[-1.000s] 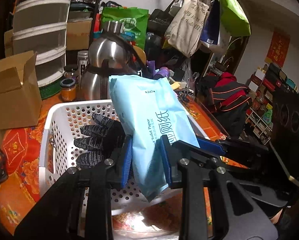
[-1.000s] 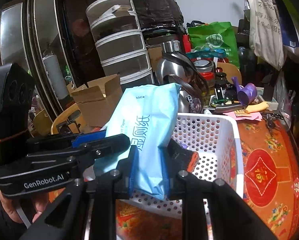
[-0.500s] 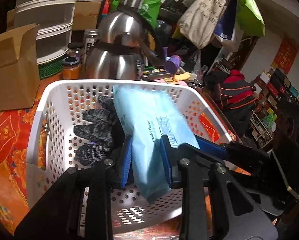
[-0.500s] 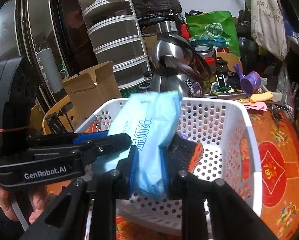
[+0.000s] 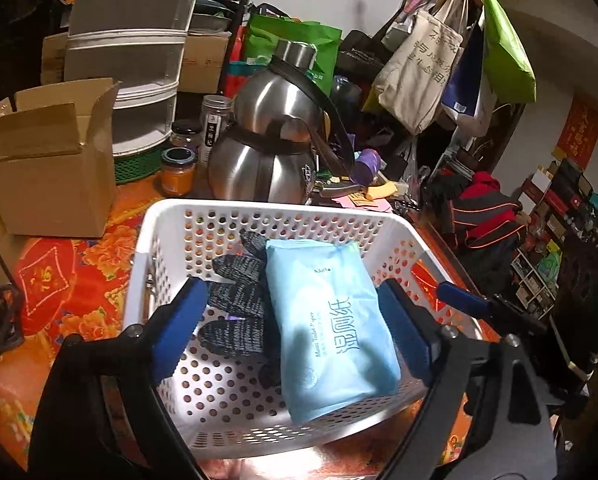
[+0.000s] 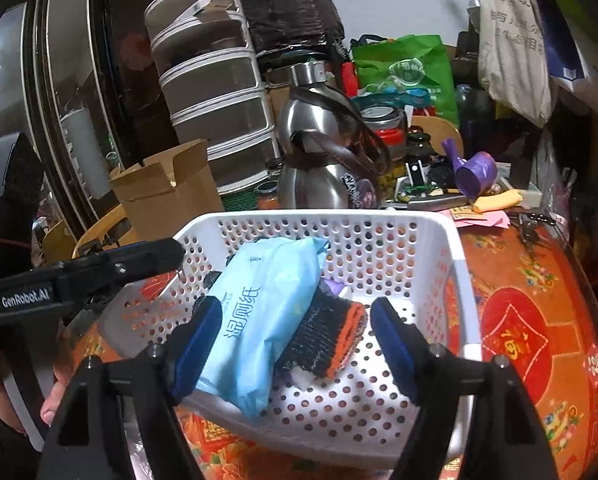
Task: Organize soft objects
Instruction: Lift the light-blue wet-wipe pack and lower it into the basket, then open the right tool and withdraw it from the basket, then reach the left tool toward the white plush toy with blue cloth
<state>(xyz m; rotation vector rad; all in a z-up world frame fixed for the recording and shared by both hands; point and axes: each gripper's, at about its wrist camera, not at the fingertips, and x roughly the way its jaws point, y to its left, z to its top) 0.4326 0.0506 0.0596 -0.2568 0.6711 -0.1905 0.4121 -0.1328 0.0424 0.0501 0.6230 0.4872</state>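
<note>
Here, both grippers stood released above the white basket (image 5: pixel 147 240) on the table (image 6: pixel 539 320). The left gripper (image 5: pixel 295 328) had its blue pads spread wide, one on each side of the wipes pack (image 5: pixel 331 332), touching neither it nor the glove (image 5: pixel 239 304). The right gripper (image 6: pixel 299 344) was likewise spread, its jaws clear of the pack and of the glove's orange-trimmed cuff.

The pale blue pack lay inside the basket, resting partly on the dark knitted glove and leaning toward the near wall; in the right wrist view its lower end reached the basket's near rim. The glove lay on the basket floor, its fingers pointing to the left wall.

Judged from this arrangement, two soft objects were already stowed and the placing of the pack was complete. What remained could not be told with certainty: the surrounding table held a kettle (image 5: pixel 267 152), a cardboard box (image 5: pixel 47 168), jars and a purple scoop (image 6: pixel 475 172), but no further soft item stood out plainly within reach. A yellow cloth-like piece (image 6: pixel 499 200) beyond the basket may have been a candidate.
</note>
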